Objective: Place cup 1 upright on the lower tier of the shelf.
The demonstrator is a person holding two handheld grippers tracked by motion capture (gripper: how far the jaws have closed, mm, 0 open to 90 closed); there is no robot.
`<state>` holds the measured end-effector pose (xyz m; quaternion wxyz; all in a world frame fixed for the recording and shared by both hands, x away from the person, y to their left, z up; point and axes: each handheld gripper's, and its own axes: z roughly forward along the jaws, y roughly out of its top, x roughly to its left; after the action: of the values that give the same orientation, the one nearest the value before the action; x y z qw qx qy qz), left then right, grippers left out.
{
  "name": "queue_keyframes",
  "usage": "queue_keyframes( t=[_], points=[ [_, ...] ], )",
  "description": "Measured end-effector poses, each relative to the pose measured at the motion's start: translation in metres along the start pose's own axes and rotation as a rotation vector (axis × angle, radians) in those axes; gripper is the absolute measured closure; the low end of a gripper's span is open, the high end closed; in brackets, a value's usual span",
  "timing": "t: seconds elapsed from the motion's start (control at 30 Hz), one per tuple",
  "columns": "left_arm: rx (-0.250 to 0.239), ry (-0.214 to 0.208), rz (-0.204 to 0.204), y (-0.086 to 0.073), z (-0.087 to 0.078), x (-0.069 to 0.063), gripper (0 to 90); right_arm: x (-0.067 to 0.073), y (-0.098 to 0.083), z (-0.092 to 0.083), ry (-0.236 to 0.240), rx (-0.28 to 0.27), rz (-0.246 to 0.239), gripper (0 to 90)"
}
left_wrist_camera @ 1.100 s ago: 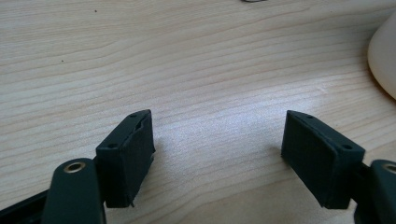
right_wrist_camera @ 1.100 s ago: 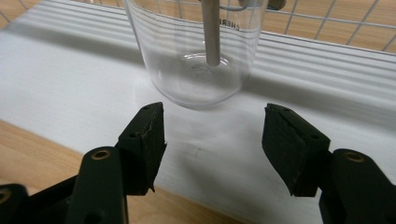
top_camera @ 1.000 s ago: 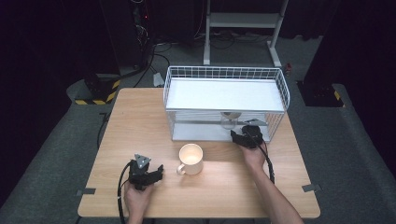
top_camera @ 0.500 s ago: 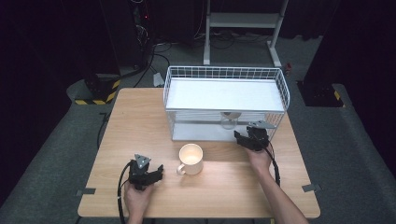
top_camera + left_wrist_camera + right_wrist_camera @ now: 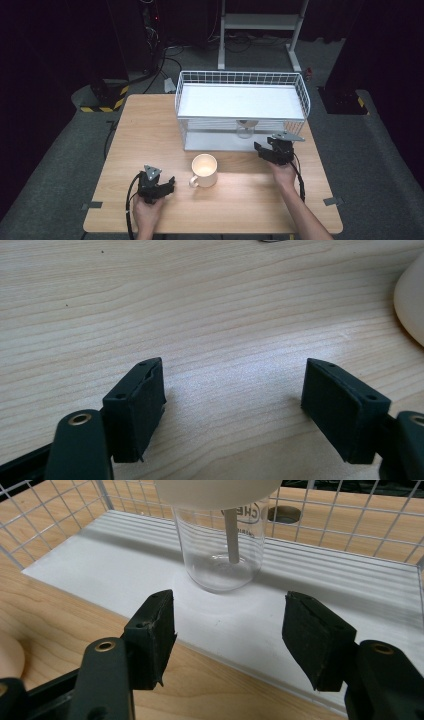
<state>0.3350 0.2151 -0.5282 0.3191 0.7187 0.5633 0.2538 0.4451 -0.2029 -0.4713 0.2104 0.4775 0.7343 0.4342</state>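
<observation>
Clear glass beaker [image 5: 222,550], upright on the wire rack's [image 5: 301,95] lower white shelf at twelve o'clock of the right gripper [image 5: 227,630], jaws apart and empty, likely light, rigid, slippery and breakable: grip mid-wall; left gripper [image 5: 232,405] open, idle.

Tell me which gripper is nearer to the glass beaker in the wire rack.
Right. The right gripper sits just in front of the glass beaker, jaws open toward it. The left gripper rests far across the table, beside the mug.
</observation>
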Motion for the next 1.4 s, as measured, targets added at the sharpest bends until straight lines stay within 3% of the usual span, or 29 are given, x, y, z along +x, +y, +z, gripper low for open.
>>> queue_keyframes(
  t=[1.13, 1.27, 1.4],
  points=[
    [0.000, 0.001, -0.001, 0.000, 0.000, 0.000, 25.6, -0.013, -0.023, -0.037, 0.025, -0.045, 0.036, 37.1],
    [-0.001, 0.001, -0.003, 0.000, 0.000, 0.000, 25.7, -0.011, -0.026, -0.044, 0.020, -0.065, -0.010, 36.3],
    [0.000, 0.001, -0.001, 0.000, 0.000, 0.000, 25.7, -0.012, -0.028, -0.049, 0.017, -0.073, -0.015, 35.8]
  ],
)
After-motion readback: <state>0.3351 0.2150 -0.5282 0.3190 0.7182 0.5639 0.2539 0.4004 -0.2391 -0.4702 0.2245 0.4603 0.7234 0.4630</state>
